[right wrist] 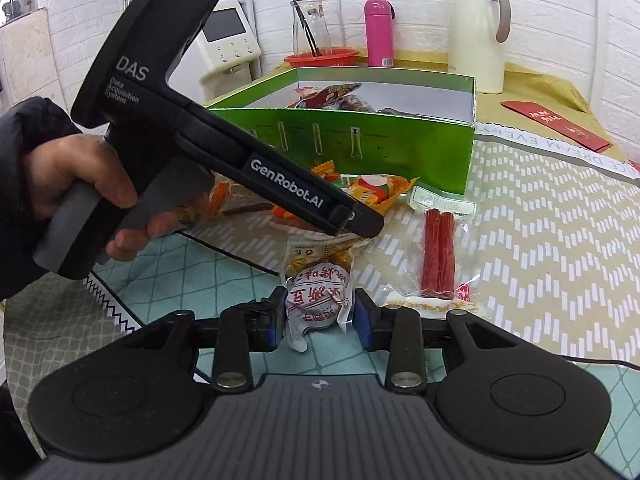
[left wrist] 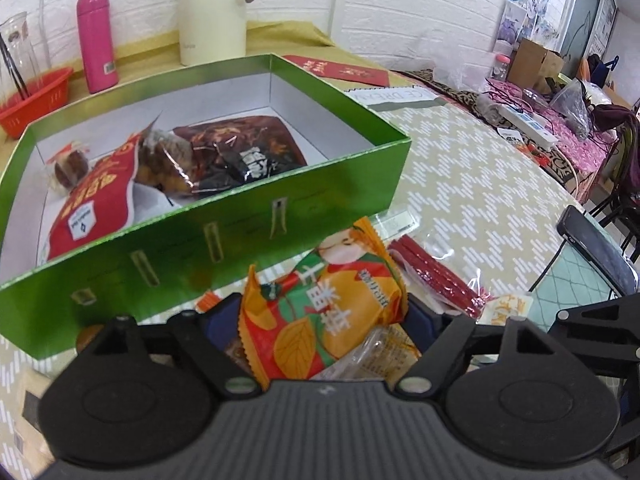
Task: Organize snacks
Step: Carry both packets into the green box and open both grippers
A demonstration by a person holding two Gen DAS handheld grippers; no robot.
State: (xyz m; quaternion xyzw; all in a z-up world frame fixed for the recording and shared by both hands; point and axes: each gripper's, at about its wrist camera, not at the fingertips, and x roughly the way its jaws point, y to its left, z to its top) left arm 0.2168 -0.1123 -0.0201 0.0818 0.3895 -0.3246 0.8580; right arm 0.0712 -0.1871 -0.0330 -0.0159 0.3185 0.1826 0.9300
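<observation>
We keep the open green cardboard box (left wrist: 224, 216) close behind the loose snacks on the patterned bench (left wrist: 480, 184), so each packet has only a short way to go; a red bag (left wrist: 92, 208) and dark wrapped snacks (left wrist: 240, 148) already lie inside it. Our left tongs (left wrist: 320, 312) straddle the orange-and-red crinkle-edged packet (left wrist: 320, 300) lying against the box's front wall; we cannot tell whether the pads press on it. Our right tongs (right wrist: 318, 316) stand apart around the round white-labelled packet (right wrist: 318, 300), with gaps either side, ready to clamp. The clear-wrapped red sausage sticks (right wrist: 438, 252) wait just beside it.
</observation>
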